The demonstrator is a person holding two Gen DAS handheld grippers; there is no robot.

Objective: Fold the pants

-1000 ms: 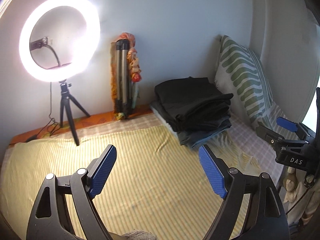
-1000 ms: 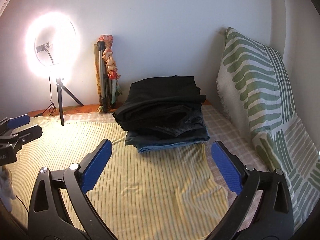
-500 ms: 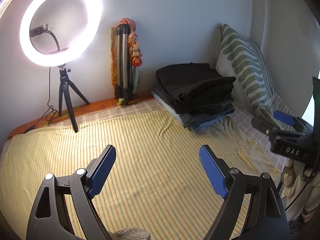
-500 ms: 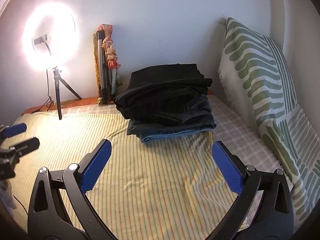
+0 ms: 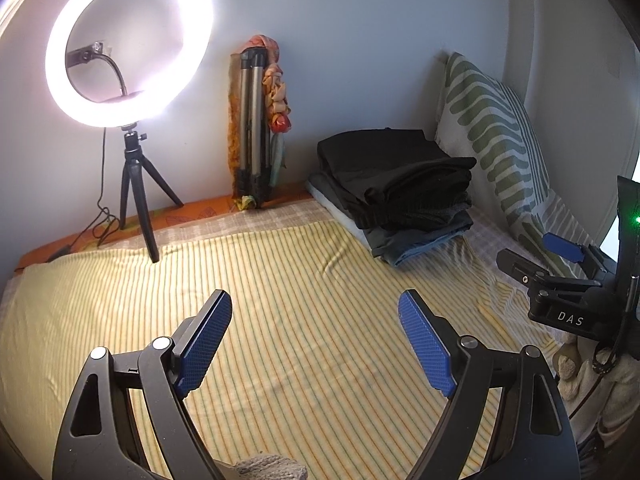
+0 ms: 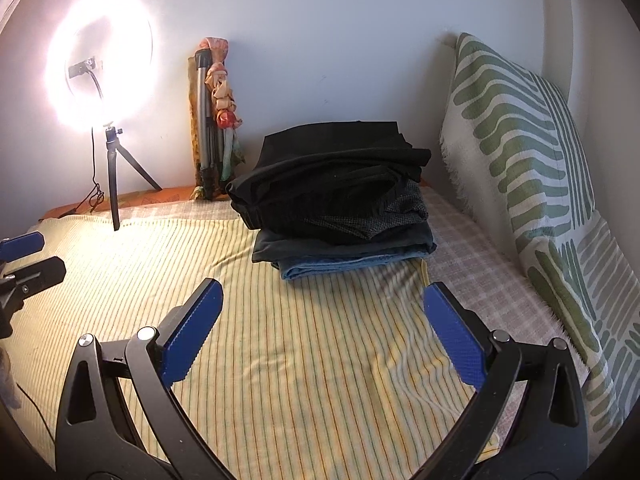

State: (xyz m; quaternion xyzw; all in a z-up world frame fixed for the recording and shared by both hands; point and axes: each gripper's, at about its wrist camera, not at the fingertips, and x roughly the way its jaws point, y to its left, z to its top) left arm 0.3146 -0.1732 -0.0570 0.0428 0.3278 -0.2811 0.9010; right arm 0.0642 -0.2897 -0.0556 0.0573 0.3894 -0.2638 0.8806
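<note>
A stack of folded pants (image 5: 400, 196), black ones on top and blue jeans at the bottom, sits at the far end of the bed; it also shows in the right wrist view (image 6: 340, 200). My left gripper (image 5: 316, 340) is open and empty above the yellow striped sheet (image 5: 280, 280), well short of the stack. My right gripper (image 6: 320, 328) is open and empty, closer to the stack. The right gripper shows at the right edge of the left wrist view (image 5: 560, 272). The left gripper shows at the left edge of the right wrist view (image 6: 24, 264).
A lit ring light on a small tripod (image 5: 132, 80) stands at the far left of the bed. A folded tripod with a cloth on it (image 5: 256, 120) leans on the back wall. A green patterned pillow (image 6: 540, 180) leans on the right wall.
Both grippers have pulled back and tilted down a little, so the stack of pants sits farther off and more of the sheet shows. Both stay open and empty.
</note>
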